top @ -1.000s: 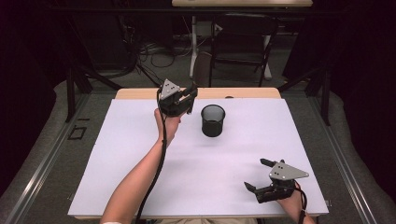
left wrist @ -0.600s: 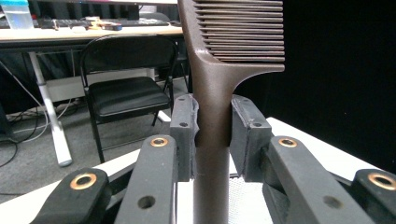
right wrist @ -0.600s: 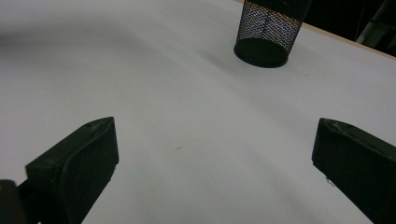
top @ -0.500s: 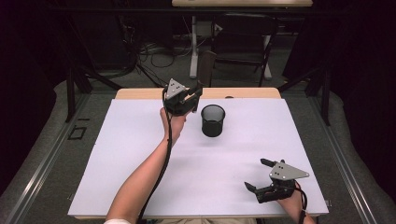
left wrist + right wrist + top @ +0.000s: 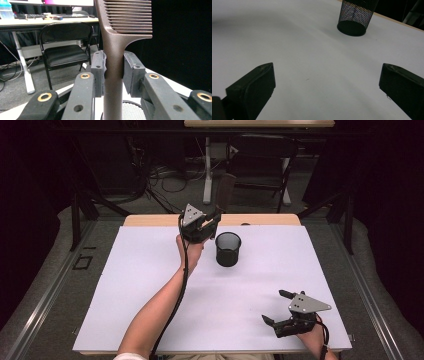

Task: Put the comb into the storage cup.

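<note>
Your left forearm reaches up the surface (image 5: 150, 285), its claw (image 5: 113, 67) raised and clamped on the brown comb (image 5: 117, 45) by the handle, teeth upward, just beside the black mesh cup (image 5: 228, 248). Your right claw (image 5: 275, 307) rests low at the near right corner, spread wide, gripping nothing. A folding chair (image 5: 62, 47) stands beyond.

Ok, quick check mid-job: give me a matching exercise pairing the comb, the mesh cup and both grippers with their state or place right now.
Things:
1. comb
2. mesh cup
3. left gripper
4. right gripper

States or places:
A. jaws wide apart, nothing between them, low over the white table
B. standing upright on the table, nothing in it
C. clamped by its handle, teeth end up
D. raised beside the cup, shut on the handle

Pairs: 1-C, 2-B, 3-D, 4-A
</note>
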`<state>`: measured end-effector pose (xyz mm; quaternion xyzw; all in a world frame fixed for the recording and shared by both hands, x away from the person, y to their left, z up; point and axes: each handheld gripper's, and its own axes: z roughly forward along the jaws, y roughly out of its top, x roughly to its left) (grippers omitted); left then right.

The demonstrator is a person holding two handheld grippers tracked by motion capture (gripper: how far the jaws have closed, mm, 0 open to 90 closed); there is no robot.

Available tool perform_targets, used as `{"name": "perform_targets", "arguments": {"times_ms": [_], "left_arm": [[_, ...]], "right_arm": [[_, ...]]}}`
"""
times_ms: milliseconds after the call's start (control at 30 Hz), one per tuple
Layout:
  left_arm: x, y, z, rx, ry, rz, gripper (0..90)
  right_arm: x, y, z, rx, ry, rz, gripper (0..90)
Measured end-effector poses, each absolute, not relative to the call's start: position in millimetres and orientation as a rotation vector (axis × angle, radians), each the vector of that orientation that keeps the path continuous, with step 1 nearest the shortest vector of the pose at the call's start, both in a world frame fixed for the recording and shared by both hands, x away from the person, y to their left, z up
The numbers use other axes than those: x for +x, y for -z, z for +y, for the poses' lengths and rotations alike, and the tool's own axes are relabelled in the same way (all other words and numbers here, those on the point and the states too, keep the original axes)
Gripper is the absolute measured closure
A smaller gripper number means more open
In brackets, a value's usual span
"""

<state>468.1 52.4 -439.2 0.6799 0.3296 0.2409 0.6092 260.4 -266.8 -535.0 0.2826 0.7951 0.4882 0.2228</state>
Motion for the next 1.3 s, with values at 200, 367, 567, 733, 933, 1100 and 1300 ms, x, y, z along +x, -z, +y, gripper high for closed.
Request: {"name": "perform_targets", "arguments": {"times_ms": [200,367,567,733,933,1100,1300], "left_arm": [[469,440,48,1.562,-0.545,0.751,72.4],[471,442,43,1.564,-0.535,0.750,72.5],[472,443,38,1.568,-0.526,0.747,72.5],[472,445,34,1.568,-0.520,0.741,72.5],[474,448,31,1.565,-0.511,0.744,72.5],[475,451,28,1.577,-0.500,0.741,72.4],[476,451,25,1.577,-0.500,0.740,72.5]], "right_arm": [[260,535,-267,0.781,-1.349,2.195,0.1],[260,535,-268,0.782,-1.350,2.195,0.1],[260,534,-267,0.782,-1.349,2.195,0.1],[260,535,-267,0.783,-1.349,2.196,0.1],[260,535,-268,0.786,-1.345,2.198,0.1],[260,535,-267,0.786,-1.348,2.197,0.1],[259,534,-267,0.787,-1.348,2.197,0.1]]}}
